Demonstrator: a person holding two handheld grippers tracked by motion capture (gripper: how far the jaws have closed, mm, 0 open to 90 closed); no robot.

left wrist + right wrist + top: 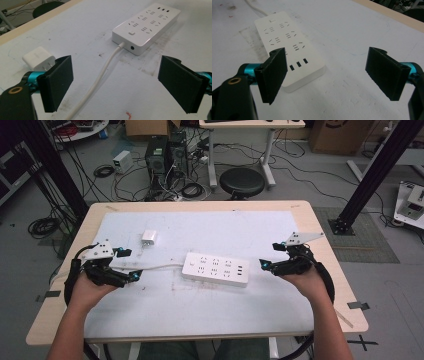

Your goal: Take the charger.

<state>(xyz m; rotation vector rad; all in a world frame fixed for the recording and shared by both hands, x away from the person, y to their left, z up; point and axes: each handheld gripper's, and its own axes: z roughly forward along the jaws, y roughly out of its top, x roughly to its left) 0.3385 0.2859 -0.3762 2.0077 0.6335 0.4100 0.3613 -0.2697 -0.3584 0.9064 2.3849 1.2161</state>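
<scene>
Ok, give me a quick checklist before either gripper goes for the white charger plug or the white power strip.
1. Left gripper jaws apart, nothing between them: ok.
2. Right gripper jaws apart, nothing between them: ok.
3. Small white charger plug lies free on the white table mat, prongs showing in the left gripper view: ok.
4. White rectangular power strip lies flat, sockets up and unoccupied: ok.
5. White power strip cable runs between the left gripper's jaws, in its path: not ok.
6. Strip switched on: cannot tell.

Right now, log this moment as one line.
left gripper: open, empty | right gripper: open, empty | white plastic power strip: flat, untouched | white charger cube: unplugged
</scene>
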